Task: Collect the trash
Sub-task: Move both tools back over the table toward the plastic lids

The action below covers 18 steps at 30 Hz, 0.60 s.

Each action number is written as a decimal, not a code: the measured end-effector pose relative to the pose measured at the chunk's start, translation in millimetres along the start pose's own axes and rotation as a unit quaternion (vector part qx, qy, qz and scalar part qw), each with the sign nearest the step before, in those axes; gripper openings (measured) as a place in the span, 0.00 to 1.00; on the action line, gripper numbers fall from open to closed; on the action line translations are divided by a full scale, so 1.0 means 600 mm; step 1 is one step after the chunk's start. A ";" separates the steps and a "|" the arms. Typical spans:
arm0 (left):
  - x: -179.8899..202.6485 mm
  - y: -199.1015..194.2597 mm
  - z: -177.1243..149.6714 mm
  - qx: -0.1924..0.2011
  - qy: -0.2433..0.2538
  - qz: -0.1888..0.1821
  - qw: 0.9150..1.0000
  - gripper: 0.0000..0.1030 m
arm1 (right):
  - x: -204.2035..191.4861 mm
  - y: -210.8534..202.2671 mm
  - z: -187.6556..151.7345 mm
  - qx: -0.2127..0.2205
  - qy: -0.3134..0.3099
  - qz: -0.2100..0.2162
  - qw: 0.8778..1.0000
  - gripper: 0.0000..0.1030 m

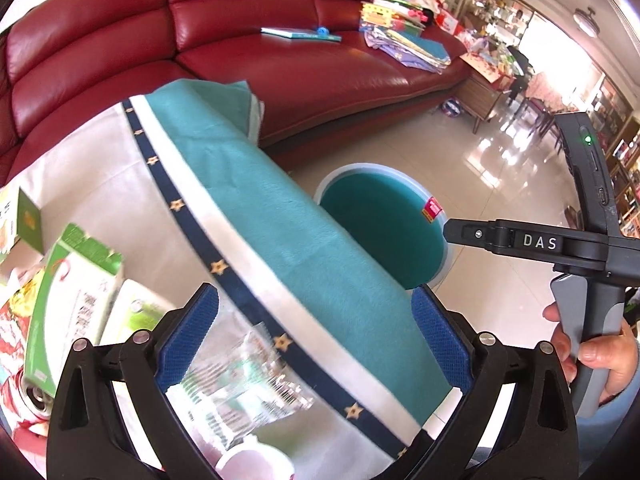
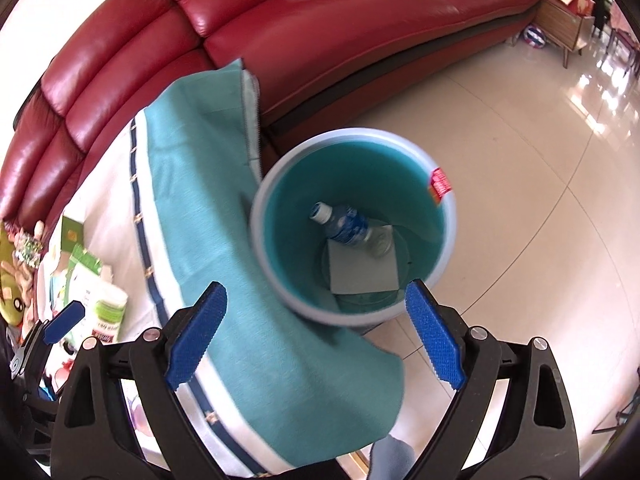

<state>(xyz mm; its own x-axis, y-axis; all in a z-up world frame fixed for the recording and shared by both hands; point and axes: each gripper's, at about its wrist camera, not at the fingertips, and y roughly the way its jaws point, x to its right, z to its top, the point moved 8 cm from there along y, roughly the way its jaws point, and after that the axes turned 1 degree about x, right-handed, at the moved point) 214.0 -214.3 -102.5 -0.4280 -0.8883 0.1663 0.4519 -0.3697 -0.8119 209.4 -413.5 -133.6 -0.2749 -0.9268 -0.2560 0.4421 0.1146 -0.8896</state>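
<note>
Teal-bordered tablecloth point(image 1: 248, 184); red sofa point(image 1: 280, 60); tiled floor point(image 2: 520, 160)

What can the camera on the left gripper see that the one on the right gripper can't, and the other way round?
Only the left view shows the crumpled clear plastic wrapper on the table between the open left gripper, plus the person's hand holding the other tool.

Only the right view looks into the bin, showing a plastic bottle lying on a grey paper sheet under the open right gripper.

Both show the red sofa, the teal tablecloth and the green cartons.
</note>
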 end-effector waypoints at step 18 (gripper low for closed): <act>-0.179 -0.129 -0.127 0.030 -0.084 0.044 0.995 0.95 | -0.199 -0.012 -0.120 -0.026 -0.091 0.030 0.995 0.84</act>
<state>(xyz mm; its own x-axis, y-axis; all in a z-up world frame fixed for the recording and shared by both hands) 165.6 -69.3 -100.2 -0.2500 -0.9490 0.1922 0.5289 -0.3001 -0.7938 177.4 -277.8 -124.0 -0.0869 -0.9666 -0.2411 0.4070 0.1865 -0.8942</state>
